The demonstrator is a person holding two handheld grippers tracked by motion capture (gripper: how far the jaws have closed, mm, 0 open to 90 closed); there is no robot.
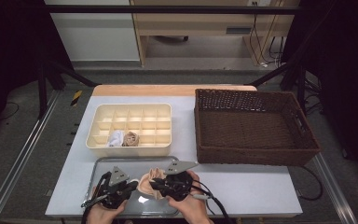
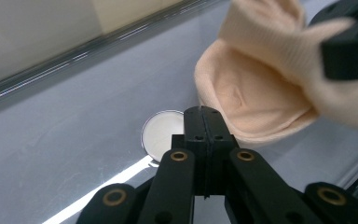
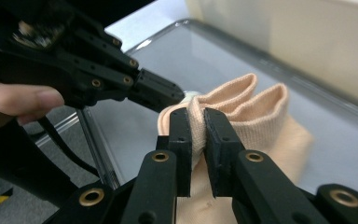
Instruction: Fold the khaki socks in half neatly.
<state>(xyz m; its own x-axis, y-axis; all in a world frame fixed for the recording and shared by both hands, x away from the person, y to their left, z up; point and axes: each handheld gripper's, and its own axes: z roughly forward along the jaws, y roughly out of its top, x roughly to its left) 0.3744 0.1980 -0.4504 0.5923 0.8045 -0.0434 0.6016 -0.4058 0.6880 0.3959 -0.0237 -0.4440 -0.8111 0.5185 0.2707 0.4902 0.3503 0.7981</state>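
Peach knitted fabric, a sock (image 3: 242, 116), is pinched between the two black jaws of the right gripper (image 3: 196, 126), which are drawn narrow with only the folded cloth separating them. In the right gripper view, the ribbed cuff rises in two folds just beyond the jaw tips, and the rest of the sock spreads below and to the right of them over the metal tray (image 3: 205, 56). The left gripper (image 2: 203, 112) is seen with its jaws pressed fully together and nothing caught between them. In the left gripper view, its closed tip is placed just short of the sock's (image 2: 256, 93) rounded edge, which lies ahead and to the right of it, while a round bright reflection is seen on the tray (image 2: 74, 135) just to the left of the tip. From the high view, both grippers (image 1: 121, 186) (image 1: 161, 184) are held over the tray (image 1: 121, 161), with the sock (image 1: 150, 179) between them. Beyond the grippers a cream divided box (image 1: 130, 123) is set, with two bundled items in its near row, and a brown wicker basket (image 1: 256, 126) is placed ahead and to the right.
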